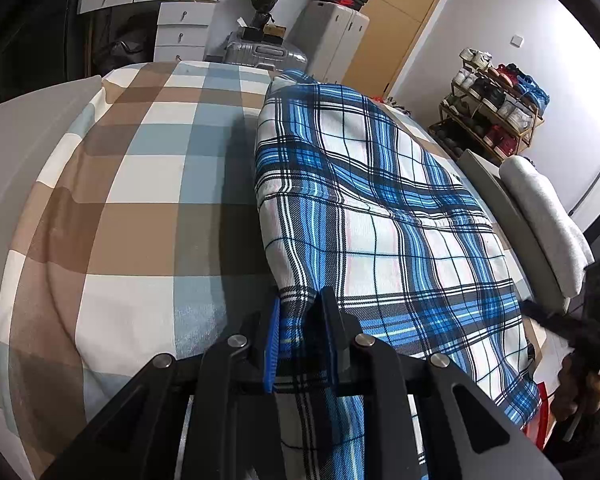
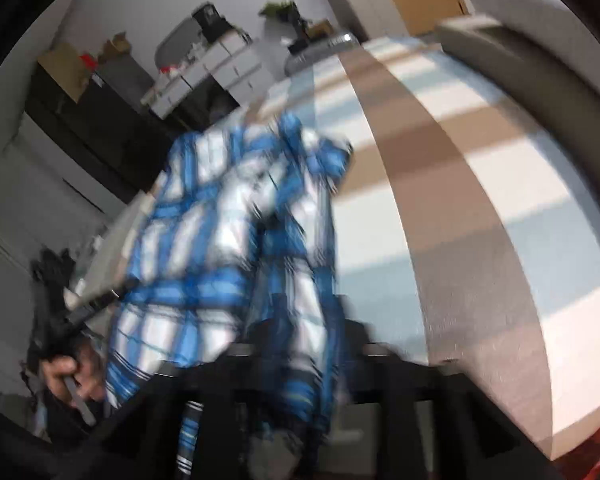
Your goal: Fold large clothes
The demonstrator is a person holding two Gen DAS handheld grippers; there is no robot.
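Closest to you, your left gripper (image 1: pixel 300 340) is nearly closed, its 2 blue pads pinching the near hem of the blue plaid garment (image 1: pixel 380 200); cloth runs between the jaws and hangs below them. Your right gripper (image 2: pixel 300 320) is too smeared by blur to read: plaid cloth drapes over and between its dark fingers, but I cannot tell whether the pads press on it or stand clear.

Beyond the fingers, in the left view, the garment lies lengthwise on the checked bedspread (image 1: pixel 140 168), reaching away from your left pinch toward the far end of the bed. It looks fairly flat there, with 1 shallow crosswise crease about halfway up. In the right view it looks bunched and raised off the bedspread near your fingers.

My judgement: you are mid-fold at best. No compact stack shows, so the remaining folds and the final smoothing are still ahead of you.
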